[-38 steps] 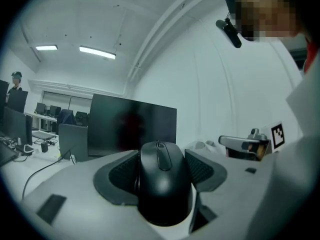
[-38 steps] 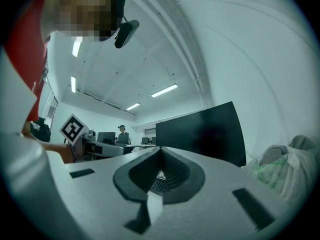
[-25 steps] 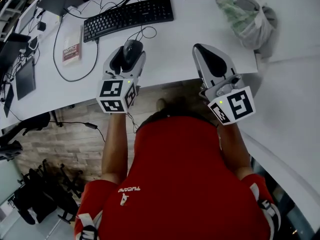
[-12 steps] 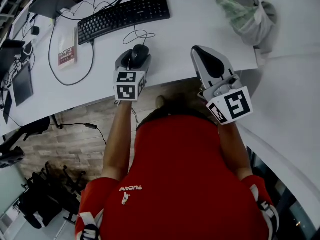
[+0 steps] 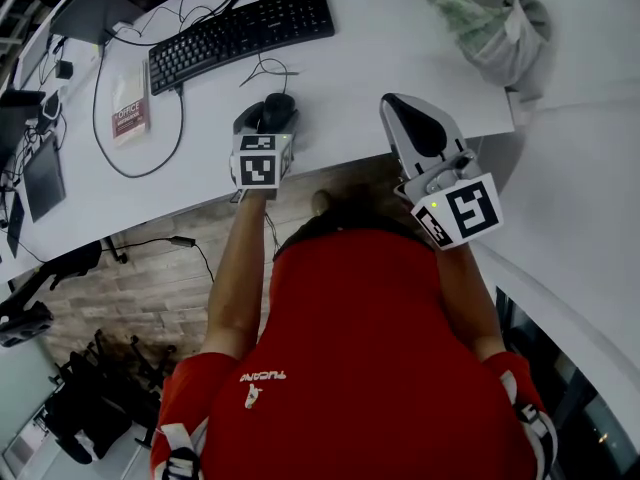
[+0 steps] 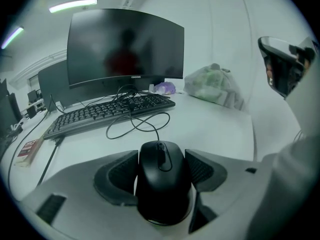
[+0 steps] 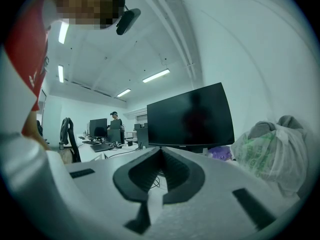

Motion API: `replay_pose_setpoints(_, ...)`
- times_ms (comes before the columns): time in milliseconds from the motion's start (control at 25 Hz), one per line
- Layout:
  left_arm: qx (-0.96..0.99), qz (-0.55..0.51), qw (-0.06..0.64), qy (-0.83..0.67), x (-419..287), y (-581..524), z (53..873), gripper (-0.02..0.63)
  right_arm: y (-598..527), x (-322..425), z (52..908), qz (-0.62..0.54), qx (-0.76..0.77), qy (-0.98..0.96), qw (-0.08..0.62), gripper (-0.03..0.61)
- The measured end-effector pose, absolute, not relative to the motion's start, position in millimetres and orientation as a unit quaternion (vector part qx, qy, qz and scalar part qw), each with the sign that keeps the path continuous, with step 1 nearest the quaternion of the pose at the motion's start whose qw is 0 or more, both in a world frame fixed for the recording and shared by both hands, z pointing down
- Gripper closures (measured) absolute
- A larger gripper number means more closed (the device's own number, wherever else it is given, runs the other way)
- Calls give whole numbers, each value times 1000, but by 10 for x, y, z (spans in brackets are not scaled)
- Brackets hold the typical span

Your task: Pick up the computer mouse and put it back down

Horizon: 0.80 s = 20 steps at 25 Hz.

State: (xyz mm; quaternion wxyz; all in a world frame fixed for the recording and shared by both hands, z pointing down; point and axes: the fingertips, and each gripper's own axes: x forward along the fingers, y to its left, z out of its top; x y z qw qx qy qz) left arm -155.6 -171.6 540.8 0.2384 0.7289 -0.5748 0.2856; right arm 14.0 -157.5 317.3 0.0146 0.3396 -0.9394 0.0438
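At the far left of the white desk [image 5: 390, 53], seen from the head view, a red-and-white booklet [image 5: 128, 108] lay inside a loop of black cable. Just right of it a black keyboard [image 5: 240, 33] stood at an angle. Behind the keyboard, the left gripper view showed a curved dark monitor [image 6: 125, 49].

Near the desk's front edge, below the keyboard, the left gripper [image 6: 161, 155] had its jaws closed against both flanks of the black computer mouse [image 6: 161, 184]. The ridged pads pressed its sides, and the scroll wheel faced away from the camera toward the keyboard. The mouse's cord [image 6: 131, 126] curled over the desk to the keyboard. No view settled whether the mouse rested on the surface or hung just above it.

To the right and well apart, the right gripper [image 7: 161, 151] was held over the desk's front edge. Its jaws were brought fully together, tips meeting, with nothing between them. Its own view looked along them to a second dark monitor [image 7: 192, 116], with further desks and a distant person [image 7: 115, 120] at left.

At the far right of the desk sat a knotted plastic bag [image 5: 485, 18] with green contents. A small purple item [image 6: 164, 88] lay just beside it. The person holding both grippers wore a red shirt [image 5: 370, 348].
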Motion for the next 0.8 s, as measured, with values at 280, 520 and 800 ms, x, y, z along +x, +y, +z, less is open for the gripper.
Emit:
replay_pose_setpoints(280,720,297,245,-577,-1599,-1719,5518,329,-1582,135,3184,44,340,-939,16,575)
replay_pose_setpoints(520,723,289,251,-575,-1554,-1680,5461,328,-1552,110,3187,45,337,-940,16,575)
replay_pose_setpoints(800,727,254,218,-599,-1649,-1693,5191,328,-1520,107,3210,47,333,-942,13,575)
